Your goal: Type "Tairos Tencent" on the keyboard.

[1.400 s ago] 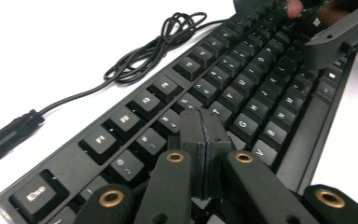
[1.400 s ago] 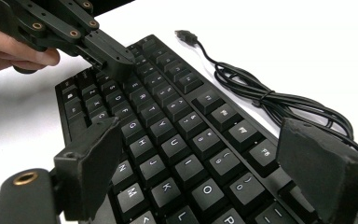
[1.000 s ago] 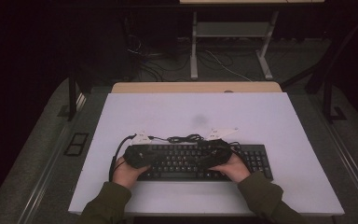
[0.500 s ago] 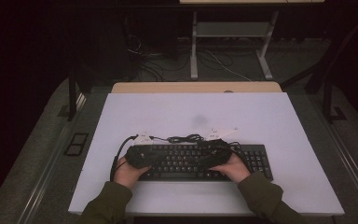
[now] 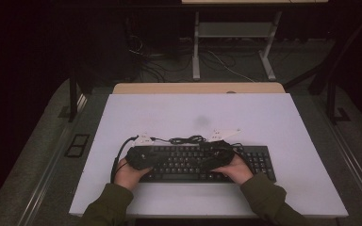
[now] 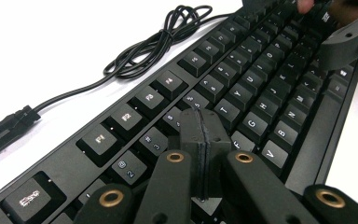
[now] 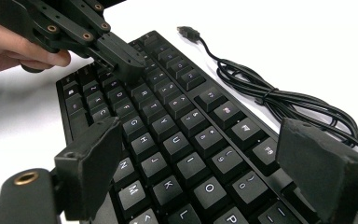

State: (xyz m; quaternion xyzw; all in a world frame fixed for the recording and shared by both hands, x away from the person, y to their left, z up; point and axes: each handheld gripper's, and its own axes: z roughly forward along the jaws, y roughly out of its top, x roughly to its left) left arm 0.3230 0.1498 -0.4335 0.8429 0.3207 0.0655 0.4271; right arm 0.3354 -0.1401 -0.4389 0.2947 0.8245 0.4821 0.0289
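Two grippers hover over one black keyboard [image 5: 202, 162] lying at the near edge of the white table [image 5: 273, 122]. The left gripper [image 6: 200, 140], jaws clenched on nothing, tips at the number and letter rows; the right gripper [image 7: 205, 163], jaws spread wide and released, straddles the keys at 3 o'clock from it. Risk: the closed tip may strike two keys at once if it lands on a gap, and the spread jaws may snag the coiled cable [image 7: 279, 105] at 12 o'clock. Keycaps are matte, white-lettered and closely spaced.
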